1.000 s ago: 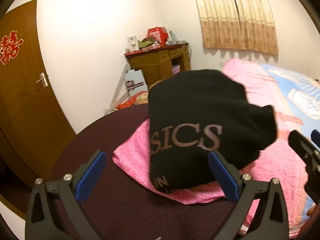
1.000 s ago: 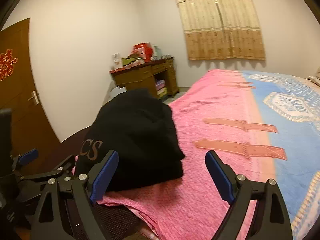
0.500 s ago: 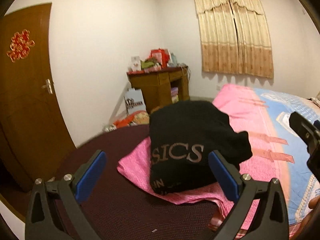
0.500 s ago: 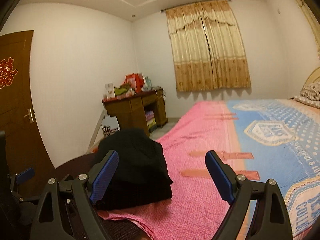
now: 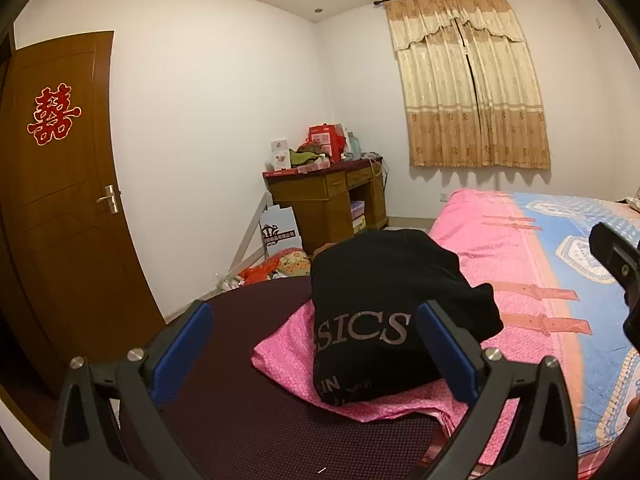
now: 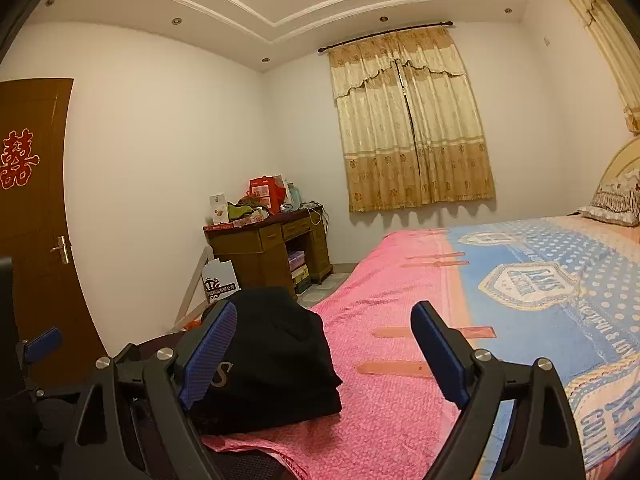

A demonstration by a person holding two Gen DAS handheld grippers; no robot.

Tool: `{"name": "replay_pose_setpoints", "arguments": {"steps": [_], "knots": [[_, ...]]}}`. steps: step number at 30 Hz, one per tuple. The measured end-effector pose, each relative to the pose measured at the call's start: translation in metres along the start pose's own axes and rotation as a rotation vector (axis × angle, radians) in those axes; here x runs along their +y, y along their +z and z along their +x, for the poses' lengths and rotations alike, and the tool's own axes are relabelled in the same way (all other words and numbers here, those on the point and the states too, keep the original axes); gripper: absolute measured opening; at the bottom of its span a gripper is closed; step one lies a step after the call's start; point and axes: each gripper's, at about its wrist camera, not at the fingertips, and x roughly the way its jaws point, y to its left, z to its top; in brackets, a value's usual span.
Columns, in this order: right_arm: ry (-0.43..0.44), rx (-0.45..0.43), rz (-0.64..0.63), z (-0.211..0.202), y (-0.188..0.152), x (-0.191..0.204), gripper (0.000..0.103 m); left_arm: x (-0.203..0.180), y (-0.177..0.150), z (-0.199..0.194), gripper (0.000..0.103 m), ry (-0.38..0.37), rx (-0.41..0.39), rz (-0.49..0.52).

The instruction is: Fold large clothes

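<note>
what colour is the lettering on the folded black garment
Pale grey lettering on the black garment, clearest in the left wrist view.

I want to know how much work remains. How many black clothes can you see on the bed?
1. A folded black garment lies at the bed's near corner, on the pink bedspread, beyond both open grippers. Others may be hidden outside the view.

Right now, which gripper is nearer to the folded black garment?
Left, narrowly. The left gripper faces the folded black garment almost head-on, open and clear of it. The right gripper, also open, has the garment off to its left side, aimed mostly at the pink bedspread.
</note>
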Motion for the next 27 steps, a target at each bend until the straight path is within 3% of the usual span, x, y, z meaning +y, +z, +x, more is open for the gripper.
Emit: {"name": "replay_pose_setpoints", "arguments": {"steps": [27], "knots": [[0.011, 0.059, 0.012, 0.0093, -0.0070, 0.0021, 0.090, -0.0007, -0.0042, 0.0052, 0.103, -0.009, 0.033, -0.003]]}}
